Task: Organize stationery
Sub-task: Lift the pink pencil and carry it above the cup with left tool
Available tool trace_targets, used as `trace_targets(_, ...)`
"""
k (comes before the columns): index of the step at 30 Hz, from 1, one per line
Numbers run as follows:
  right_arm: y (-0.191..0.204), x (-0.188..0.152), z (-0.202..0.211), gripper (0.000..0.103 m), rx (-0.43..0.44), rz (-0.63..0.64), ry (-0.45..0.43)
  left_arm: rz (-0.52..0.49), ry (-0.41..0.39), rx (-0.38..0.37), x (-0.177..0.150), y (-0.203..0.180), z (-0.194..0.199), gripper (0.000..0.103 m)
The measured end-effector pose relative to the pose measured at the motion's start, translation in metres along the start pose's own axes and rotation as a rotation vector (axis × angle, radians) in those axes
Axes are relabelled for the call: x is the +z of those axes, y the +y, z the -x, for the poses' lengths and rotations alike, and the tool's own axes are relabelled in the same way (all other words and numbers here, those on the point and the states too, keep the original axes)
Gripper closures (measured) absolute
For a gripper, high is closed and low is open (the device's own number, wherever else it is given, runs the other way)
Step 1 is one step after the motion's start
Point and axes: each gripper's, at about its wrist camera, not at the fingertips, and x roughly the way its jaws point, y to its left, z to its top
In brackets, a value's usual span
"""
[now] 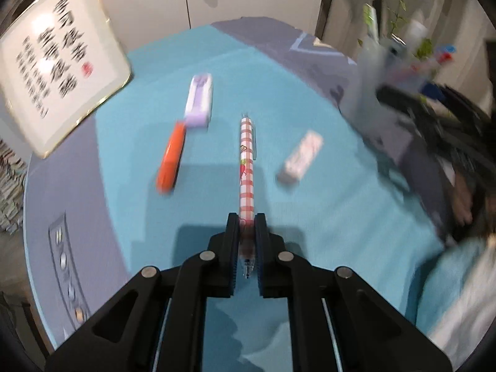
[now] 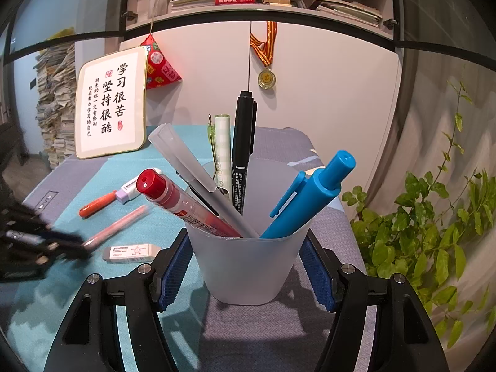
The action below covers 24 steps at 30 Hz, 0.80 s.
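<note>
Left wrist view | left gripper (image 1: 247, 221) clamped on red-checked plastic pen (image 1: 247, 161) near tip | light, stiff, slippery; grip mid-barrel | right gripper (image 2: 246, 263) hugs frosted plastic cup (image 2: 246, 266)

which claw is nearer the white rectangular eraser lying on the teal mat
Left. The left claw, shut on the pink checked pen, sits just beside the white rectangular eraser. The right claw grips the frosted plastic cup, further off.
</note>
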Motion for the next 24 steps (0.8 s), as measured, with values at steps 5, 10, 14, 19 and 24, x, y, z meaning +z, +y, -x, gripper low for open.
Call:
trace_targets(5,0.0,0.0,0.0,0.033,-0.004,0.005,0.0,-0.038,0.003,0.02,-0.017,-0.008,0.012,0.093)
trace_targets(10,0.0,-0.001,0.0,0.033,-0.006,0.008,0.0,-0.059,-0.054,0.06,0.009,-0.013,0.009,0.076)
trace_targets(14,0.0,-0.001,0.0,0.033,-0.004,0.004,0.0,-0.088,-0.026,0.071,0.031,-0.014,-0.015,0.076)
trace_targets(19,-0.001,-0.001,0.0,0.033,0.006,-0.003,0.003,-0.079,-0.016,0.071,0.044,-0.009,-0.027,0.078)
trace_targets(24,0.0,0.0,-0.001,0.033,0.007,-0.003,0.012,-0.078,-0.024,0.07,0.054,-0.01,-0.033,0.083)
